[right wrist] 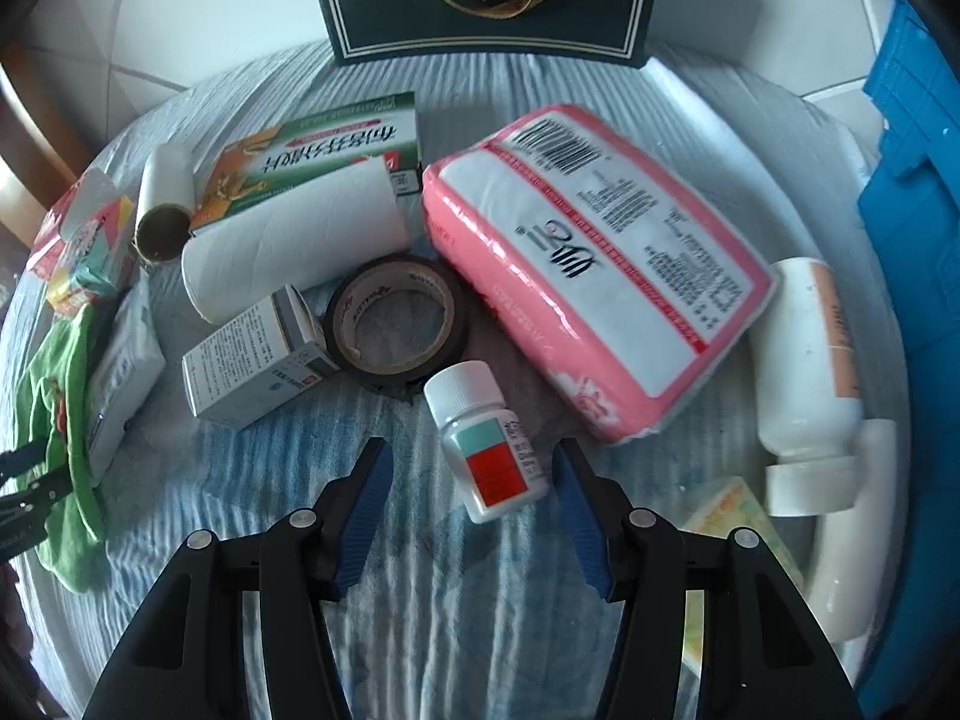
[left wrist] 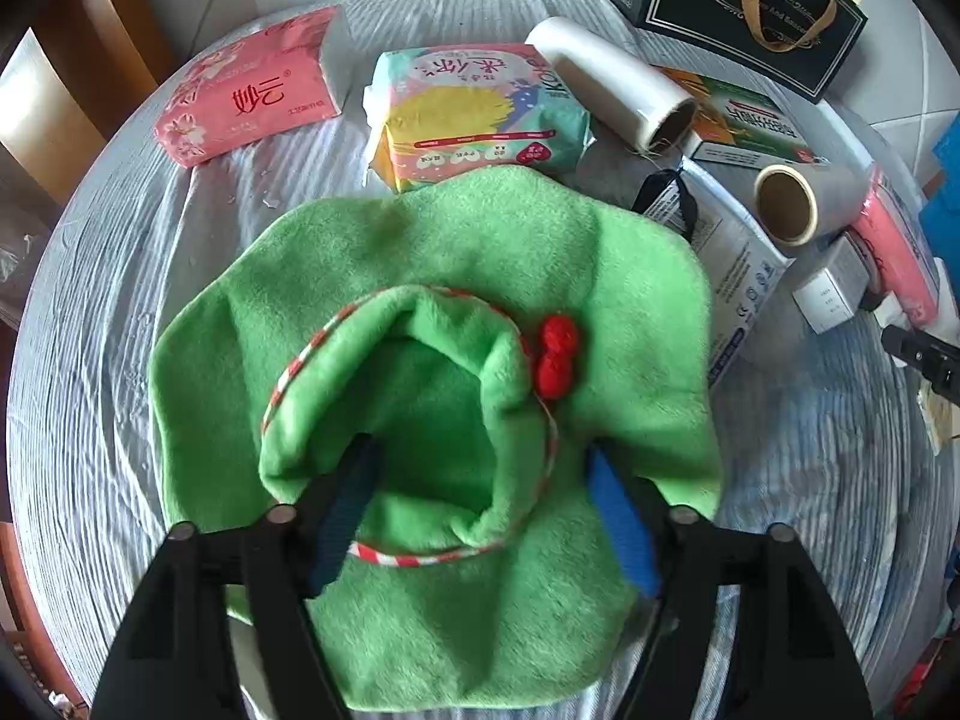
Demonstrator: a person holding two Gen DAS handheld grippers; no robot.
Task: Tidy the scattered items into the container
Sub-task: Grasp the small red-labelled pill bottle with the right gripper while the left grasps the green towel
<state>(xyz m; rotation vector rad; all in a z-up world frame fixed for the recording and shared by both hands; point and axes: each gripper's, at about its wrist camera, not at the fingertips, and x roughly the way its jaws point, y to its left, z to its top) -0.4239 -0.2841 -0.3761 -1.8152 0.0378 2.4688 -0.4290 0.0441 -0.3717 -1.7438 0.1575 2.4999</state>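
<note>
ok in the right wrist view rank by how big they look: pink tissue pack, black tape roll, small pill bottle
1. pink tissue pack
2. black tape roll
3. small pill bottle, though it lies nearest the camera, so it looks bigger than it is

Beyond the right gripper point(right wrist: 471, 492), the dark gift box point(right wrist: 486, 0) carried gold lettering reading "Coffee Cup And Sau", its last letters hidden behind the ribbon handle. The green medicine box point(right wrist: 318, 147) and the pink tissue pack point(right wrist: 594, 264) bore Chinese print and a barcode, upside down and not legible. The sanitary pad pack point(left wrist: 474, 111), ahead of the left gripper point(left wrist: 480, 510), showed "Koh".
</note>
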